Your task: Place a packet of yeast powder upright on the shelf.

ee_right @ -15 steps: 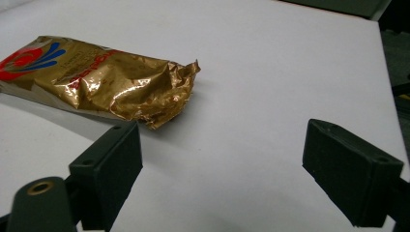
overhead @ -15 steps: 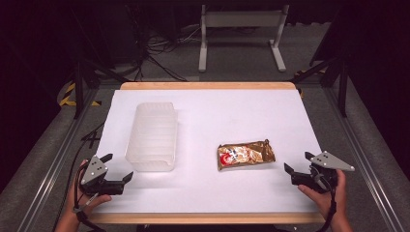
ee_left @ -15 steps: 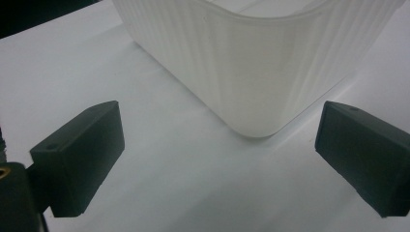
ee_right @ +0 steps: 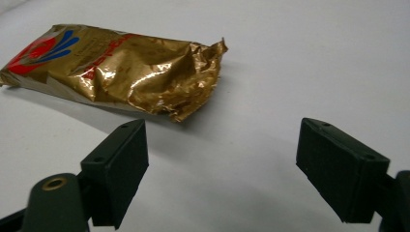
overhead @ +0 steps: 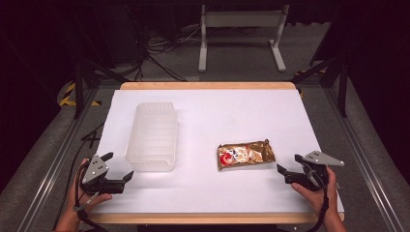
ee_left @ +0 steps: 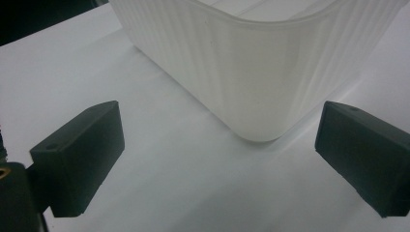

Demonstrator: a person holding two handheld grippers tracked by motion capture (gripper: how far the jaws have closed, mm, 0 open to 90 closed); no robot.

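Black fingers of both the left gripper (overhead: pixel 118 167) and the right gripper (overhead: pixel 287 163) stand apart, empty, at the worktop's (overhead: pixel 300 116) near edge. Just beyond the right one lies a crinkled gold foil packet (overhead: pixel 245 154): probably light, soft and slippery, best pinched at its crimped near end. Farther left stands a translucent ribbed tub (overhead: pixel 152 135), likely stiff.
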